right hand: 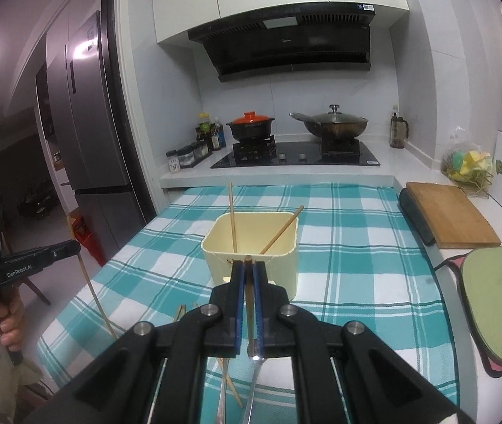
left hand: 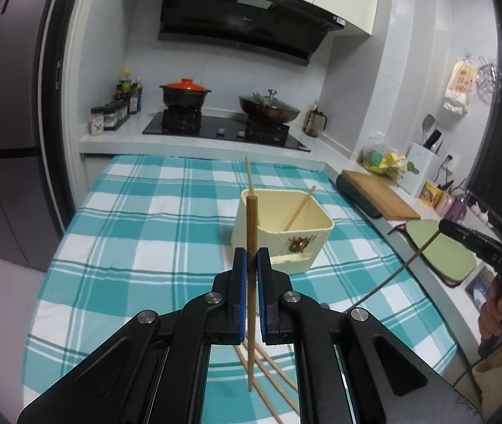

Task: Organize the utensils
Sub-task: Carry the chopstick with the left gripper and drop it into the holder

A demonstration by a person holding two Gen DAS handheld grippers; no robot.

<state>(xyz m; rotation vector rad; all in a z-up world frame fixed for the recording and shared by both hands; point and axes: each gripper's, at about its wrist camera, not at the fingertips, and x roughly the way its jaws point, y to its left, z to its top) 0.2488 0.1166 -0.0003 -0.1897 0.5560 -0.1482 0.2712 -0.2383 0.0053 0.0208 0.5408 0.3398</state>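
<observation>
Both grippers, left (left hand: 251,261) and right (right hand: 248,272), jaws clenched on one upright chopstick (left hand: 251,233) each, near the cream box (right hand: 251,247) on the bench: a thin stick could pivot, missing the rim.

I see the utensil box (left hand: 281,229) on the tablecloth (left hand: 138,233) just ahead of both tongs, two chopsticks (right hand: 232,219) in it, stove (right hand: 297,157) behind.
</observation>
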